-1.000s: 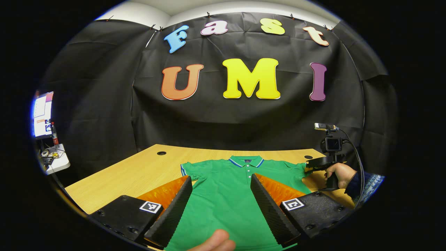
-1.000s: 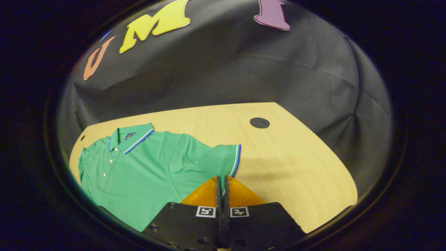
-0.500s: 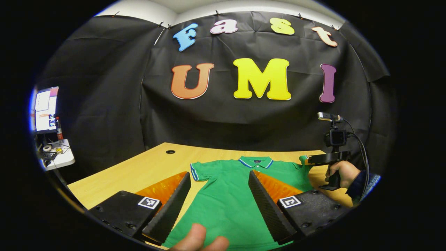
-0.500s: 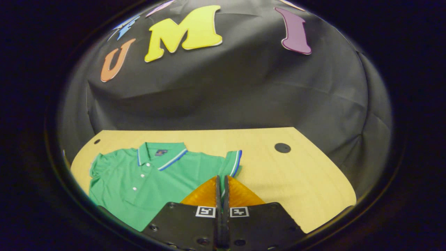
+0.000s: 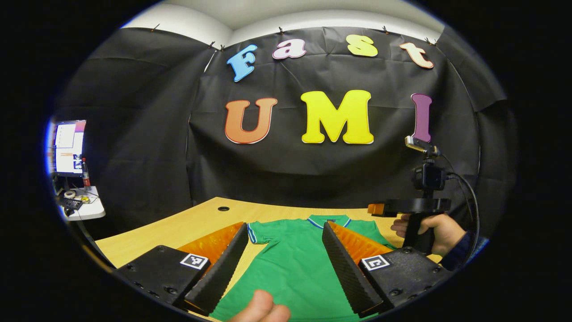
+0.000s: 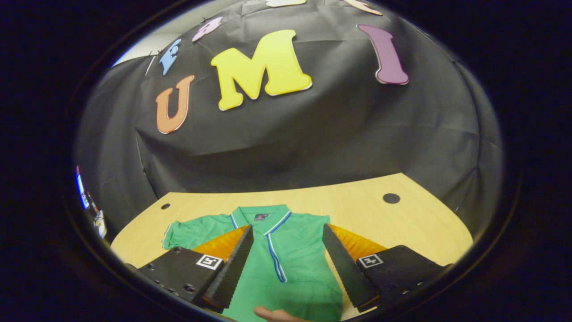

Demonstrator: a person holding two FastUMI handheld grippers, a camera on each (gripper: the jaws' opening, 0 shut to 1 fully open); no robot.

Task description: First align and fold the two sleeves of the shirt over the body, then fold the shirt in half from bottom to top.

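Note:
A green polo shirt (image 5: 290,264) lies flat on the wooden table (image 5: 187,223), collar away from me. My left gripper (image 5: 284,226) hovers open over its lower body with nothing between the fingers. In the right gripper view one sleeve lies folded over the chest, its striped cuff (image 6: 277,264) running down the shirt (image 6: 295,241) below the collar (image 6: 259,217). The other sleeve (image 6: 183,232) still spreads out to the left. My right gripper (image 6: 286,228) stands open above the folded sleeve. In the left gripper view the right gripper (image 5: 409,206) is raised at the shirt's right side, held by a hand (image 5: 440,226).
Round cable holes (image 6: 391,198) (image 5: 223,209) sit near the table's (image 6: 357,205) far corners. A lit monitor (image 5: 67,147) and a small cluttered side table (image 5: 85,205) stand off to the left. A fingertip (image 5: 259,308) shows at the bottom edge.
My right gripper, shut on the sleeve's cuff before, swung it over the shirt's body and has opened, leaving the sleeve there. My left gripper stayed open and shifted only slightly.

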